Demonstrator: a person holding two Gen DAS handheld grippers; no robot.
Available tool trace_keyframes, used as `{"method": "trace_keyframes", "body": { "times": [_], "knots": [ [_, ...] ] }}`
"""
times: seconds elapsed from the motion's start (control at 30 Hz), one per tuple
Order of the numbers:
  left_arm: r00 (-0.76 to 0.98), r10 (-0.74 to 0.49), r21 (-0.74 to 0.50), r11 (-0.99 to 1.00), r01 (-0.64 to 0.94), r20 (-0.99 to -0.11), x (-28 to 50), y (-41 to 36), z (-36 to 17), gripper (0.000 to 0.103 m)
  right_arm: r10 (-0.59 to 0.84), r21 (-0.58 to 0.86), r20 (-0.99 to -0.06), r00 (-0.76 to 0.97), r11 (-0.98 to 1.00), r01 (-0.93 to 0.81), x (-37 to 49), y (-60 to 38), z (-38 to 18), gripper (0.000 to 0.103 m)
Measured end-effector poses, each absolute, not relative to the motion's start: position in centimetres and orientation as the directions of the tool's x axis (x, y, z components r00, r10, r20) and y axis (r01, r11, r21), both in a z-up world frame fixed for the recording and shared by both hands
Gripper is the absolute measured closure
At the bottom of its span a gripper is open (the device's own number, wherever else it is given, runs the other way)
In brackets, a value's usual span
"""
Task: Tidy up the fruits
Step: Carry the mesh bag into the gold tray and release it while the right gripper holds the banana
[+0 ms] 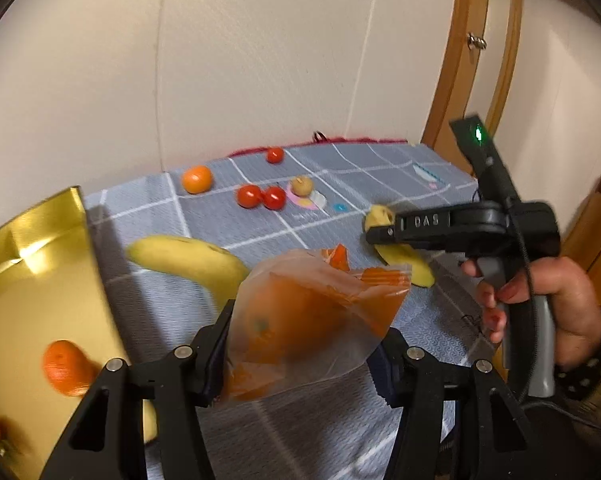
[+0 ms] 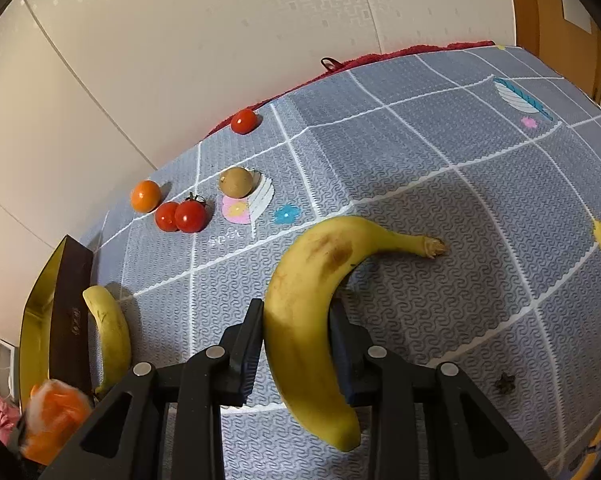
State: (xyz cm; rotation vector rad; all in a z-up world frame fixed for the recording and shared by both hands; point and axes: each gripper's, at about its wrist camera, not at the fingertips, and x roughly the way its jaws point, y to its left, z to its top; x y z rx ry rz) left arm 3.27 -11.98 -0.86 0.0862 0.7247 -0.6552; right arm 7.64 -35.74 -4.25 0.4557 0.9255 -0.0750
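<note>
My left gripper (image 1: 306, 332) is shut on a clear plastic bag (image 1: 312, 316) with an orange inside, held above the table beside the gold box (image 1: 32, 300). Another orange (image 1: 64, 364) lies in that box. The bag shows blurred at the lower left (image 2: 52, 420) of the right wrist view. My right gripper (image 2: 296, 312) is shut across the middle of a spotted banana (image 2: 304, 300) resting on the mat. In the left wrist view this gripper (image 1: 376, 236) pinches the banana (image 1: 408, 268). A second banana (image 1: 188, 264) (image 2: 108, 332) lies next to the box.
On the grey checked mat (image 2: 460, 200) sit a loose orange (image 2: 145, 196), two tomatoes (image 2: 180, 216), a brown round fruit (image 2: 236, 181) and a third tomato (image 2: 244, 121) near the wall. A hand (image 1: 560, 300) grips the right tool. A wooden door frame (image 1: 460, 60) stands right.
</note>
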Motion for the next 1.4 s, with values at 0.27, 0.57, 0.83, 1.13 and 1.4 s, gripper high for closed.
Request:
{"method": "trace_keyframes", "body": {
  "times": [0.27, 0.57, 0.83, 1.13, 1.4],
  "knots": [
    [0.617, -0.491, -0.141, 0.838, 0.527, -0.615, 4.1, -6.1, 0.9, 0.044, 0.155, 0.372, -0.772, 0.616, 0.897, 0.24, 7.8, -35.0, -4.3, 0.072],
    [0.693, -0.421, -0.204, 0.904, 0.377, -0.585, 6.2, 0.7, 0.6, 0.044, 0.208, 0.426, -0.728, 0.654, 0.884, 0.194, 8.0, -34.0, -3.9, 0.072],
    [0.728, -0.336, -0.279, 0.938, 0.203, -0.598, 7.7, 4.2, -0.4, 0.044, 0.247, 0.456, -0.677, 0.693, 0.881, 0.131, 7.9, -32.3, -3.0, 0.072],
    [0.734, -0.226, -0.258, 0.963, 0.071, -0.641, 8.7, 5.7, -1.2, 0.044, 0.281, 0.461, -0.634, 0.721, 0.885, 0.06, 7.9, -30.1, -1.9, 0.072],
    [0.678, -0.174, -0.242, 0.97, -0.006, -0.714, 9.8, 6.7, -2.6, 0.044, 0.289, 0.438, -0.612, 0.736, 0.899, 0.011, 7.7, -28.2, -1.0, 0.072]
  ]
}}
